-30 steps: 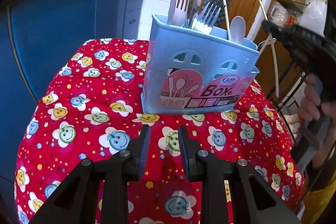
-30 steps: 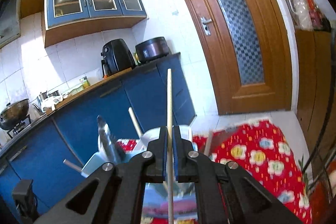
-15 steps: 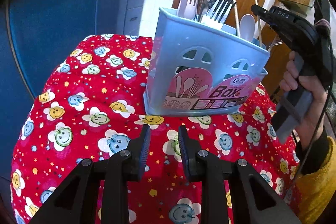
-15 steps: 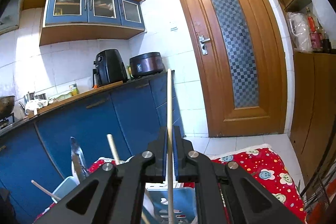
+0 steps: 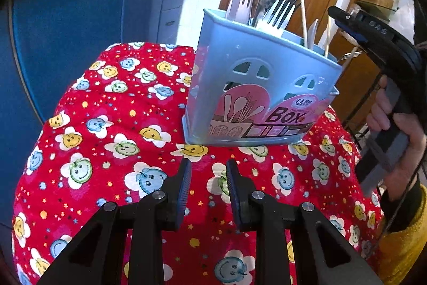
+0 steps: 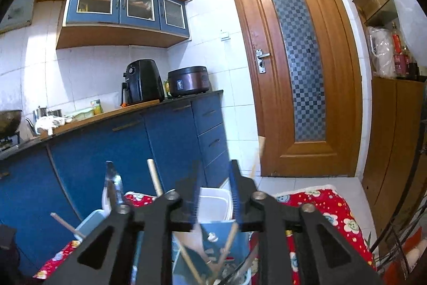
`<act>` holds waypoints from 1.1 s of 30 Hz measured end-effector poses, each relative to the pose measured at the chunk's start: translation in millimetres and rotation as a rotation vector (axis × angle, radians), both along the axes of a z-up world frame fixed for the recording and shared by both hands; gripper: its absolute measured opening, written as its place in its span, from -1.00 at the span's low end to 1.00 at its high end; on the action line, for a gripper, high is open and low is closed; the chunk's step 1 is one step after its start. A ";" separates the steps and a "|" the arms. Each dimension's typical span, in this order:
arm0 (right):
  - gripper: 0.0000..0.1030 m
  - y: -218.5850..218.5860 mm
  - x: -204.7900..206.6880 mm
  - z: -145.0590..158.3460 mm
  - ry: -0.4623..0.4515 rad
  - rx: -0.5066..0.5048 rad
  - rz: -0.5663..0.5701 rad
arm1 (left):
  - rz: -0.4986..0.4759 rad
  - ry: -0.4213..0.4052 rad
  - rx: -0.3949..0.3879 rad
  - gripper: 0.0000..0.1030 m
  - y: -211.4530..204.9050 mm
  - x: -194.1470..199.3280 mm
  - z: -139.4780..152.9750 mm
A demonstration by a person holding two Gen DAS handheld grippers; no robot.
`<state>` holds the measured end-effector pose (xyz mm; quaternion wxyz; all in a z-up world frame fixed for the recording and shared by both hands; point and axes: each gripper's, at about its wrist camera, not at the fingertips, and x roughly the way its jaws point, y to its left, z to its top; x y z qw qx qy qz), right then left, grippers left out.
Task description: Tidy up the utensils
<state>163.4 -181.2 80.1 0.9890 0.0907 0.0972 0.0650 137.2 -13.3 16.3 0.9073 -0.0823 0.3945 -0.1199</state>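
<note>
blue utensil box (image 5: pixel 256 87) on red cloth (image 5: pixel 112 140); right gripper (image 6: pixel 214 191) just parted, chopstick (image 6: pixel 257 159) freed; left gripper (image 5: pixel 208 186) ajar, empty

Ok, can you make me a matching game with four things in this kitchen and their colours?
Things:
1. plastic utensil box
2. flowery tablecloth
3. door with checkered glass
4. air fryer on the counter

Colours:
A. black
B. red
C. light blue
D. brown wood

Pairs: 1-C, 2-B, 3-D, 4-A
</note>
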 end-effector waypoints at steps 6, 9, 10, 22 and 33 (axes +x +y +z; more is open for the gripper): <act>-0.25 -2.5 -30.5 10.2 0.044 0.010 0.015 | 0.008 -0.039 0.011 -0.47 1.8 -10.7 13.6; -0.15 -3.8 -49.6 10.9 0.078 0.029 0.028 | 0.011 -0.058 0.020 -0.47 2.2 -17.0 19.7; -0.15 -3.3 -55.7 10.2 0.086 0.032 0.025 | 0.012 -0.066 0.022 -0.47 2.2 -20.2 22.6; -0.04 7.3 -130.7 -36.2 0.242 0.053 0.034 | 0.014 -0.128 0.050 -0.45 -0.9 -52.1 38.9; 0.26 19.8 -159.3 -67.8 0.292 0.028 0.046 | 0.037 -0.160 0.109 -0.08 -7.8 -71.6 32.9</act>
